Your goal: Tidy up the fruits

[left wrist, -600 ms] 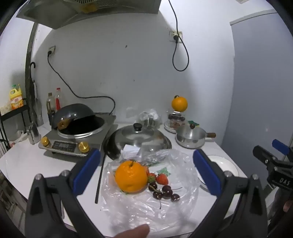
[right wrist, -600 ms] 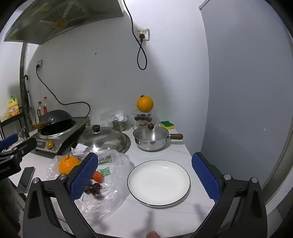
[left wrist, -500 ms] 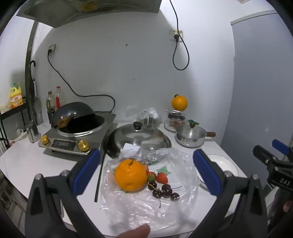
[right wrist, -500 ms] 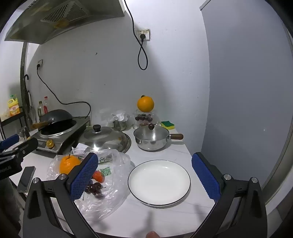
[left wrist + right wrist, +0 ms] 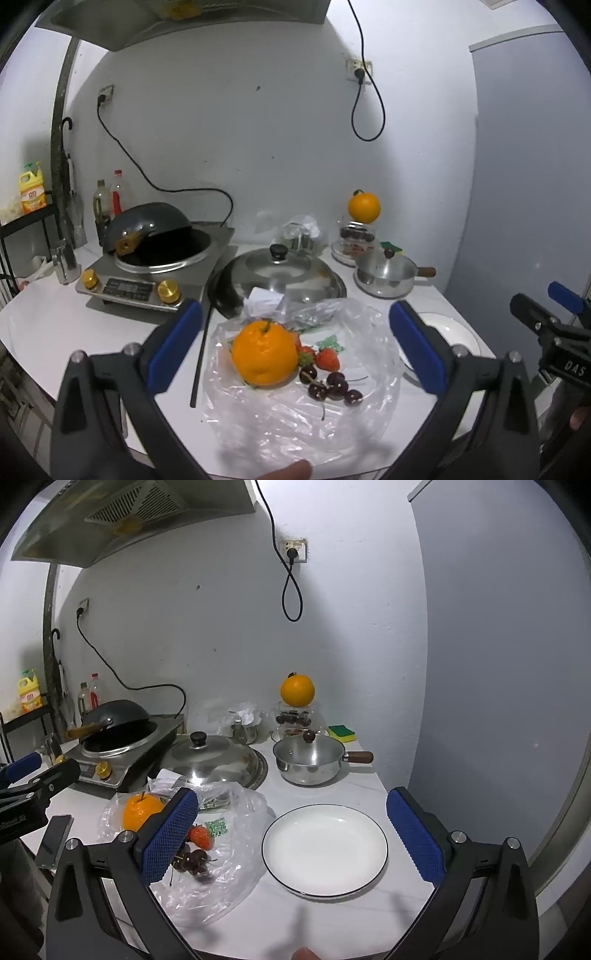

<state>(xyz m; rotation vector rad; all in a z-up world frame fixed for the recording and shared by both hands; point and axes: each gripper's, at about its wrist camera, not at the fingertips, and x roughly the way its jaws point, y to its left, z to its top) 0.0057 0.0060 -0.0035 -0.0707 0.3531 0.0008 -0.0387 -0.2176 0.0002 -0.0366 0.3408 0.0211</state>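
Note:
An orange (image 5: 264, 353), strawberries (image 5: 327, 359) and dark cherries (image 5: 334, 387) lie on a clear plastic bag (image 5: 303, 413) on the white counter. My left gripper (image 5: 295, 347) is open and empty, held above and in front of the bag. An empty white plate (image 5: 325, 849) with a dark rim sits to the right of the bag. My right gripper (image 5: 295, 834) is open and empty above the plate's near side. The same orange (image 5: 140, 811) and strawberry (image 5: 200, 837) show in the right wrist view. A second orange (image 5: 297, 691) rests on a clear container at the back.
A large lidded pan (image 5: 279, 275), a small steel pot with a wooden handle (image 5: 314, 760) and an induction cooker with a dark wok (image 5: 147, 258) stand behind the bag. A phone (image 5: 55, 840) lies at the left edge. A wall rises to the right.
Both views have shifted very slightly; the fruit and plate lie as before and both grippers stay open.

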